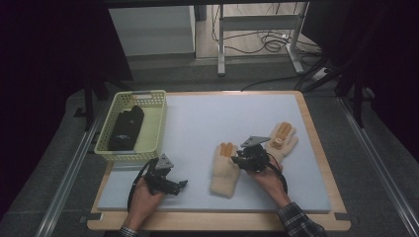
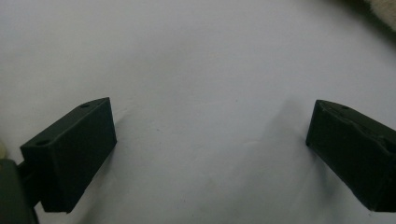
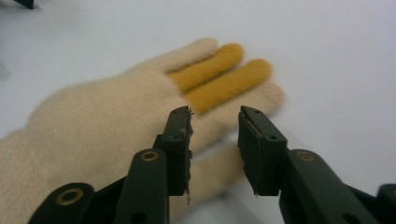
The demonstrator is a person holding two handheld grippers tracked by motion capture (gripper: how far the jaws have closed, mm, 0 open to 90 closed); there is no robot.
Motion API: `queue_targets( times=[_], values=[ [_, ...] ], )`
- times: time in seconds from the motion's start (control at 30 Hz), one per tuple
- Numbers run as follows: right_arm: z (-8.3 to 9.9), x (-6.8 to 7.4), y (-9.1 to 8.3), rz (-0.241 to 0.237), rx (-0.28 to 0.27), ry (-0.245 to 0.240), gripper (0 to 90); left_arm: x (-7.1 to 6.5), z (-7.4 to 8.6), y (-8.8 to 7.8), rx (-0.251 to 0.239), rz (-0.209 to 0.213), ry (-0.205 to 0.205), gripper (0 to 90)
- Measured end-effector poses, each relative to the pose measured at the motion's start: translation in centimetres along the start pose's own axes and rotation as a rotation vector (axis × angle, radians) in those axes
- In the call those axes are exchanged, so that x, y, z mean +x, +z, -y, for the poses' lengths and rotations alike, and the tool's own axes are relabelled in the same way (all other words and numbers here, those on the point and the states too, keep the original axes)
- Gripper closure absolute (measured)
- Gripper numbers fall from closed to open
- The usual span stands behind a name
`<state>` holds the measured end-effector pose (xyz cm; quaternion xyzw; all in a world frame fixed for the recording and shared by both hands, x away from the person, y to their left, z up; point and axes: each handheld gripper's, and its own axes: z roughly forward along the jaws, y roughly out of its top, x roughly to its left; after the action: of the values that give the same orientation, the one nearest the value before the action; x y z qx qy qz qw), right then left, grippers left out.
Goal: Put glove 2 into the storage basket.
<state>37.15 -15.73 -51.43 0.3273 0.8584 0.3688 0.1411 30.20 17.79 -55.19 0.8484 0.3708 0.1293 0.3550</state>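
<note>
overhead, second glove (image 1: pixel 282 138) visible; right tool (image 3: pixel 215 123) sees near glove (image 3: pixel 107 121).

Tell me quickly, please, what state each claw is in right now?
Left claw: open, empty, over the bare white mat.
Right claw: partly open over the cream glove, gripping nothing.

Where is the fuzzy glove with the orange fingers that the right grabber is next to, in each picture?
High view: the near glove lies lower middle, left of the right gripper.
Left gripper view: a fuzzy cream bit at the top right corner, maybe this glove.
Right gripper view: the glove spreads across the left and centre.
Shared landmark: the pale mat.
</note>
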Motion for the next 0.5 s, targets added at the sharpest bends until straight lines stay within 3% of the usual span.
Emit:
queue_targets(
  times=[0.23, 0.27, 0.33, 0.37, 0.43, 0.47, 0.5],
  values=[
    [0.2, -2.6, -2.4, 0.045, -0.014, 0.048, 55.6, 0.0, 0.0, 0.0, 0.000, 0.000, 0.000, 1.7],
    [0.3, -3.5, -3.2, 0.070, -0.019, 0.055, 54.1, 0.0, 0.0, 0.0, 0.000, 0.000, 0.000, 1.7],
    [0.3, -4.0, -3.6, 0.086, -0.022, 0.058, 53.3, 0.0, 0.0, 0.0, 0.000, 0.000, 0.000, 1.7],
    [0.3, -5.0, -4.3, 0.127, -0.023, 0.063, 52.3, 0.0, 0.0, 0.0, 0.000, 0.000, 0.000, 1.7],
    [0.3, -5.4, -4.6, 0.138, -0.021, 0.068, 52.1, 0.0, 0.0, 0.0, 0.000, 0.000, 0.000, 1.7],
    [0.5, -6.7, -5.2, 0.169, -0.016, 0.090, 52.0, 0.0, 0.0, 0.0, 0.000, 0.000, 0.000, 1.7],
    [0.5, -6.7, -5.2, 0.169, -0.016, 0.090, 52.0, 0.0, 0.0, 0.0, 0.000, 0.000, 0.000, 1.7]
  ],
)
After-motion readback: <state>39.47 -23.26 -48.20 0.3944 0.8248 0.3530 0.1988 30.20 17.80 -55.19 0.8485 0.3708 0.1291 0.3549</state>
